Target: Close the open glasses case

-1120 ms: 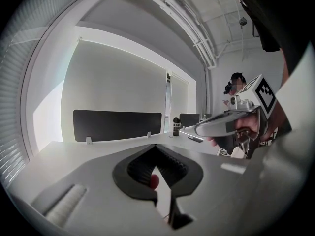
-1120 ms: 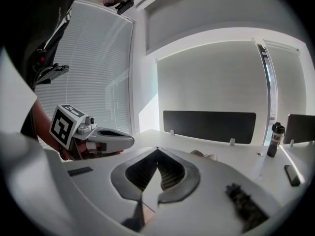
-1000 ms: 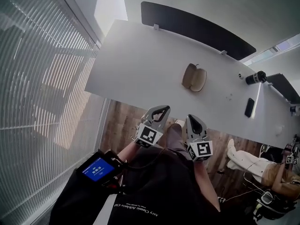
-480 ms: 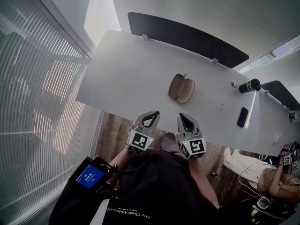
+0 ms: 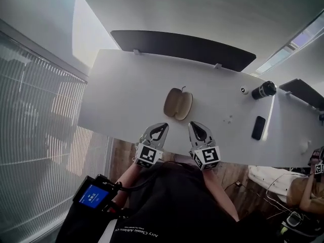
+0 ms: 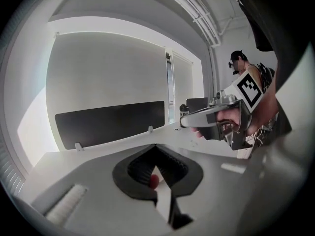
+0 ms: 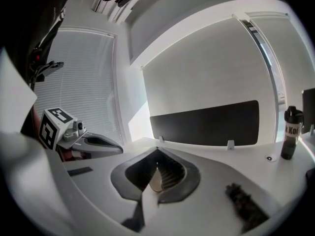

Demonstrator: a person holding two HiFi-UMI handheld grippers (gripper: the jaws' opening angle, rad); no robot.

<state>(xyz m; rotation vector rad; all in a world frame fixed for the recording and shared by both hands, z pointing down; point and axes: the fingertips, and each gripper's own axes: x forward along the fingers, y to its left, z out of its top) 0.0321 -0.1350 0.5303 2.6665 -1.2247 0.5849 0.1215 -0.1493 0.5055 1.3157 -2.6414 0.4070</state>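
Observation:
The open tan glasses case (image 5: 178, 104) lies on the white table (image 5: 121, 100), both halves spread flat. My left gripper (image 5: 164, 126) and right gripper (image 5: 195, 124) hover side by side at the table's near edge, just short of the case. Both are shut, tips meeting, with nothing held. In the left gripper view the shut jaws (image 6: 156, 146) point over the table, with the right gripper (image 6: 216, 117) to the right. In the right gripper view the jaws (image 7: 157, 149) are shut, a tan patch shows through their opening, and the left gripper (image 7: 93, 142) is at the left.
A dark partition (image 5: 182, 47) runs along the table's far edge. A black bottle (image 5: 263, 90), a small round item (image 5: 244, 90) and a dark phone (image 5: 258, 127) sit at the right. Window blinds (image 5: 35, 135) are at the left. Another person (image 5: 304, 186) sits at lower right.
The head view has tilted up and moved nearer the table. The case now sits lower and further left in frame, closer to both grippers, which stay shut.

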